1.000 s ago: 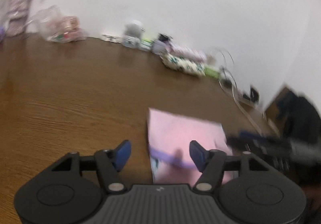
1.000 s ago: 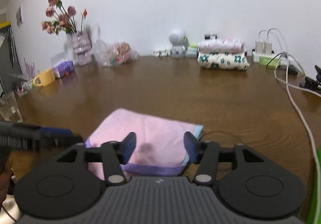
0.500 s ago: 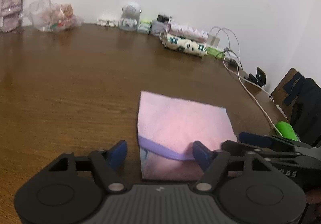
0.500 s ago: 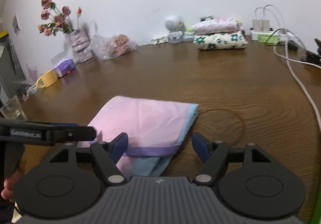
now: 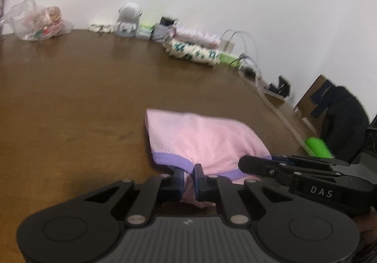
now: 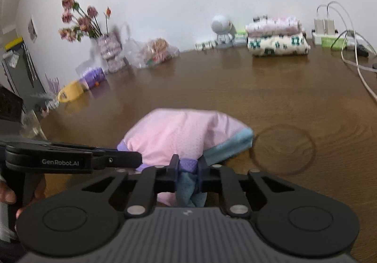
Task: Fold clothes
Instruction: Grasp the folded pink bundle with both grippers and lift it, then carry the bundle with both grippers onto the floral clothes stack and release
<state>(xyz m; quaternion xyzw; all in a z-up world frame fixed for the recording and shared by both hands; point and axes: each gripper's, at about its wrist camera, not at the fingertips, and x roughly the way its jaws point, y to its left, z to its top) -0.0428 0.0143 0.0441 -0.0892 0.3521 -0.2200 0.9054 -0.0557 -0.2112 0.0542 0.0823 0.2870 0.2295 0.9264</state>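
Observation:
A folded pink garment (image 5: 200,140) with a purple band and a light-blue layer lies on the brown wooden table (image 5: 70,98); it also shows in the right wrist view (image 6: 179,131). My left gripper (image 5: 188,177) is shut on the garment's purple-banded near edge at its left end. My right gripper (image 6: 187,168) is shut on the same near edge at its right end, pinching purple band and blue cloth. The near edge is raised off the table. Each gripper shows in the other's view, side by side: the right gripper (image 5: 294,168), the left gripper (image 6: 77,157).
A stack of folded clothes (image 6: 278,36) stands at the back by the wall, with a white figurine (image 6: 221,27), chargers and white cables (image 6: 348,51) on the right. A flower vase (image 6: 108,48), plastic bag (image 6: 153,51) and yellow cup (image 6: 70,94) stand at left. A dark chair (image 5: 339,112) is beyond the table's right edge.
Both grippers were open over the garment's near edge; now both have shut on it and lifted it, so the cloth bulges up.

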